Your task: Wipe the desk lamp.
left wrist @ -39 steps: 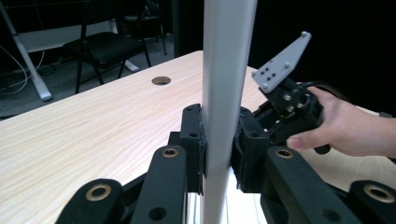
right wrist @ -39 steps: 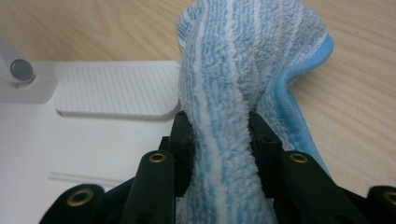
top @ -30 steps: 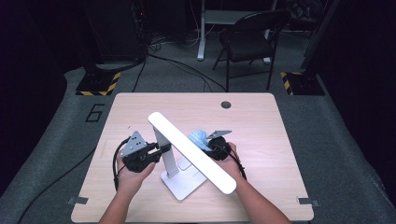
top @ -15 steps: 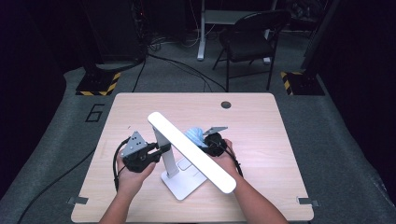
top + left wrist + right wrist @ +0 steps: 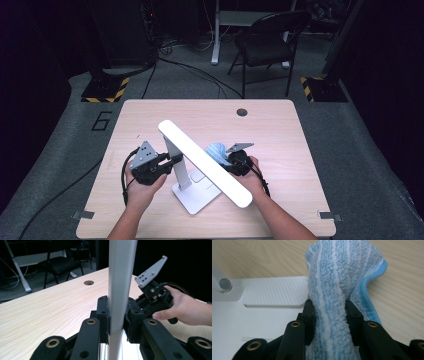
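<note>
A person seated at a light wooden table (image 5: 150,120) works a white desk lamp (image 5: 200,165) with two hand-held grippers. The left gripper (image 5: 117,315), seen in its own view, has its black jaws pressed against either side of the lamp's upright pole (image 5: 120,285), pinching it just above the base; from above, that same gripper (image 5: 172,161) reaches in from the left toward the pole beneath the lamp's long slanted light bar (image 5: 205,162). The right gripper (image 5: 329,312) clamps a blue-and-white striped terry cloth (image 5: 344,277), its jaws closed on the bunched fabric, which rises between them and folds over at the top. In the high view the cloth (image 5: 216,151) sits just right of the light bar, beside the right gripper's grey three-cornered plate (image 5: 240,147). Below the cloth, the right gripper view shows the lamp's flat white base (image 5: 249,312) with a ribbed rectangular pad (image 5: 274,293), the cloth hanging partly over its edge and partly over bare wood. There are no containers on the table. The tabletop has a round cable hole (image 5: 242,112) near its far edge. Beyond it lies grey carpet marked with a "6" (image 5: 102,121), yellow-and-black striped stand feet (image 5: 102,92), trailing cables and a dark folding chair (image 5: 270,45) in a dim room.
</note>
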`<state>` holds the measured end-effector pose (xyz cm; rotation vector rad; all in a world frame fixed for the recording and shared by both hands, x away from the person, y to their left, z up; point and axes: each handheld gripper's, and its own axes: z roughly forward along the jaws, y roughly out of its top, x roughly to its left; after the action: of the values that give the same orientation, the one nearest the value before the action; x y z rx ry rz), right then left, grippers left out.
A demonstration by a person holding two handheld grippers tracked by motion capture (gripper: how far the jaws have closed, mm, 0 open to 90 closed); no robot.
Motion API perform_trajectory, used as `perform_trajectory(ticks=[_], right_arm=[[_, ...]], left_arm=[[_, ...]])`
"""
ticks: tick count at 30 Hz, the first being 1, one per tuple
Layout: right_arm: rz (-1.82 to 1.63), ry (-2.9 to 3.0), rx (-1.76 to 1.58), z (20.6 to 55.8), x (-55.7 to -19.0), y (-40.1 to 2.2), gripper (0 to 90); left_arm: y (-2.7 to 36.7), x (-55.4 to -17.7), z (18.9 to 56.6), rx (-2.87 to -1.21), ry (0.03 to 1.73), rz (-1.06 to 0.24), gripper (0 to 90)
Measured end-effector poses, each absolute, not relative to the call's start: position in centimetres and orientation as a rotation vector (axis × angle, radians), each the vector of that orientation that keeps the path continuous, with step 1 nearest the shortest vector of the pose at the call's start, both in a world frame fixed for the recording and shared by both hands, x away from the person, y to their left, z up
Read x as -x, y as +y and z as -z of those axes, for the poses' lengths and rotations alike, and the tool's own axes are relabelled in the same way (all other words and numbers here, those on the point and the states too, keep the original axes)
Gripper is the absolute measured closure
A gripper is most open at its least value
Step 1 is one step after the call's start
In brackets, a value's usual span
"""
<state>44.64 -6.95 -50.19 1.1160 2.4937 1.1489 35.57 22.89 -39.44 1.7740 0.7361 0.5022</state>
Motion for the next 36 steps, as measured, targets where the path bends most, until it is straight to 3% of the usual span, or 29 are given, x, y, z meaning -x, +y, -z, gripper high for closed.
perform_trajectory(ticks=[13, 36], right_arm=[[-1.151, 2.442, -1.111, 49.5, -41.4, -9.9, 67.0], [-1.219, 2.368, -1.126, 48.3, -37.8, -11.2, 66.1]], left_arm=[[22.7, -35.6, 39.4, -1.771, 0.750, -0.498, 76.2], [21.4, -36.8, 39.5, -1.736, 0.803, -0.529, 76.3]])
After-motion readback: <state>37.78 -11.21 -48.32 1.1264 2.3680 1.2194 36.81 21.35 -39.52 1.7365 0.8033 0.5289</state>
